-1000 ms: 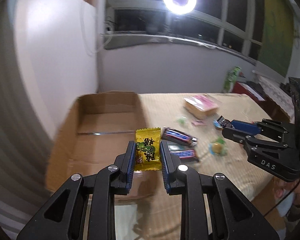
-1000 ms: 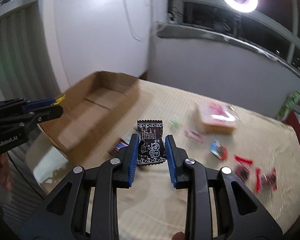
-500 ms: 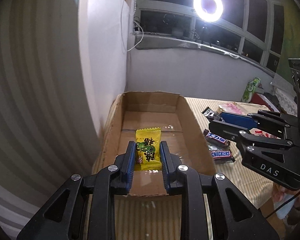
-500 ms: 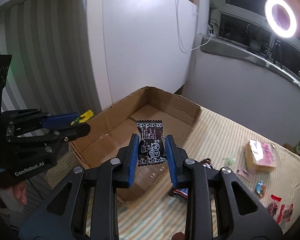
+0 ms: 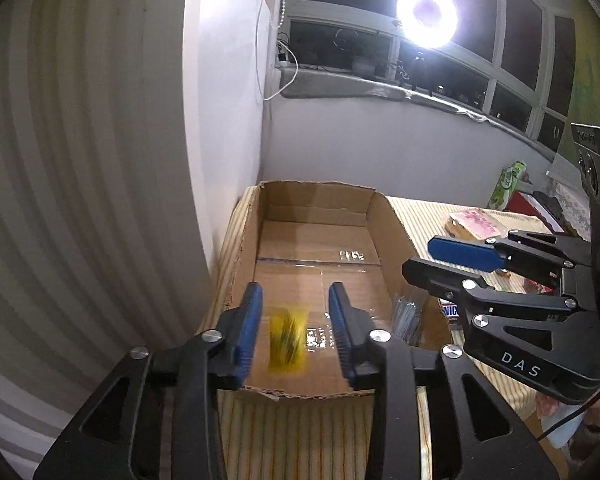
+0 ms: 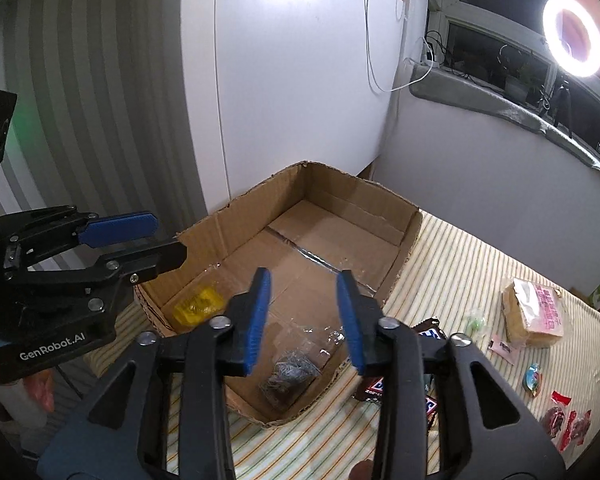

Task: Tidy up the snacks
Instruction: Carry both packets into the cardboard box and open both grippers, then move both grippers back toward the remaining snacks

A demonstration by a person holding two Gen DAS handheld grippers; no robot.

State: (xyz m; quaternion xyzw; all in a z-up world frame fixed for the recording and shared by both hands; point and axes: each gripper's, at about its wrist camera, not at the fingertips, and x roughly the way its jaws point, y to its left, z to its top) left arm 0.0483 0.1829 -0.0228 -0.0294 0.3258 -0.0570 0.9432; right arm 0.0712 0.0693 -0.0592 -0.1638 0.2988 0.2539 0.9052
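Observation:
An open cardboard box [image 5: 316,208] [image 6: 340,200] lies on the striped tablecloth against the white wall. My left gripper [image 5: 295,294] [image 6: 168,238] hangs over its near end. Its jaws are opening, and the yellow snack packet [image 5: 288,340] [image 6: 198,304] shows as a blur below them, free of the pads, down in the box. My right gripper [image 6: 304,280] [image 5: 420,258] hovers over the box's right side. Its jaws are opening too, with nothing between the pads. The black snack packet [image 6: 290,372] [image 5: 408,314] is blurred low in the box's near right corner.
Snickers bars [image 6: 428,334] [image 5: 448,312] lie just outside the box's right wall. Further right on the cloth are a wrapped bread slice [image 6: 534,312] [image 5: 476,226], small candies and red-wrapped snacks [image 6: 564,424]. A white wall stands close on the left.
Both grippers swung left from over the table to over the box, then opened. The yellow packet left the left jaws and the black packet left the right jaws; both dropped into the box.

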